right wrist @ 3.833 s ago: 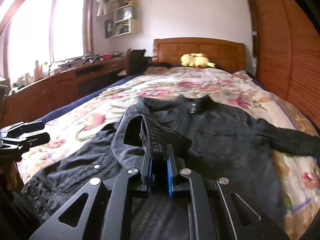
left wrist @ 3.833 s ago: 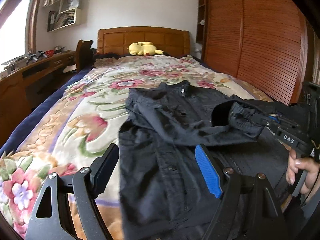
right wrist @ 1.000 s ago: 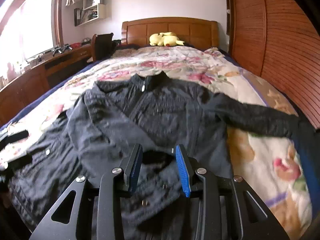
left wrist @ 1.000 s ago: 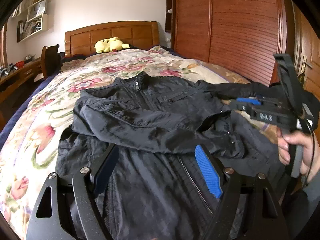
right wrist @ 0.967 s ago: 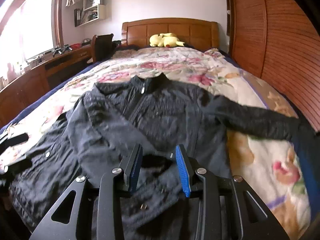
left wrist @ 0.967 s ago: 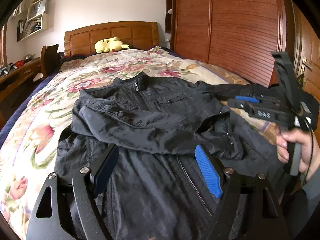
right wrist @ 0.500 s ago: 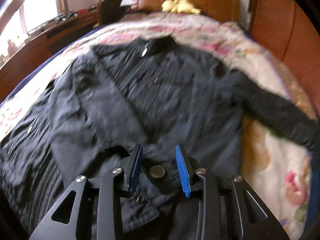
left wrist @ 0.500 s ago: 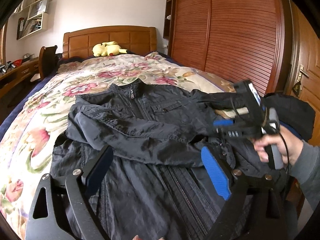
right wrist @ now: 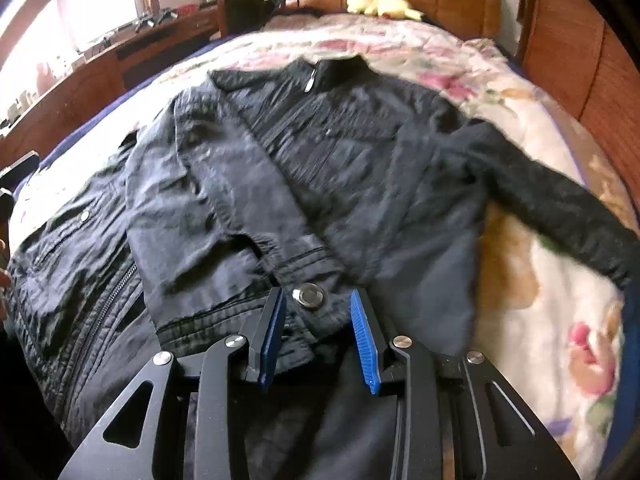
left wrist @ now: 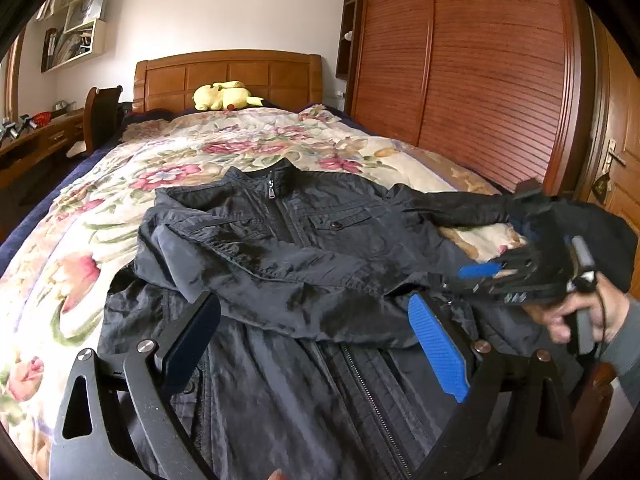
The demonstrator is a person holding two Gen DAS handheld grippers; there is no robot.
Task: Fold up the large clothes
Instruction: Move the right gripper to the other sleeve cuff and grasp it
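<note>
Right gripper now lower over jacket.

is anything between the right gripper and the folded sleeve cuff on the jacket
Nothing visible. The right gripper is open right over the sleeve cuff of the black jacket, its snap button showing between the fingers, with only jacket fabric underneath.

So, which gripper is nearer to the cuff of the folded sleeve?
The right gripper: its open jaws stand on either side of the cuff. The left gripper, also open, hovers over the jacket hem, further away.
</note>
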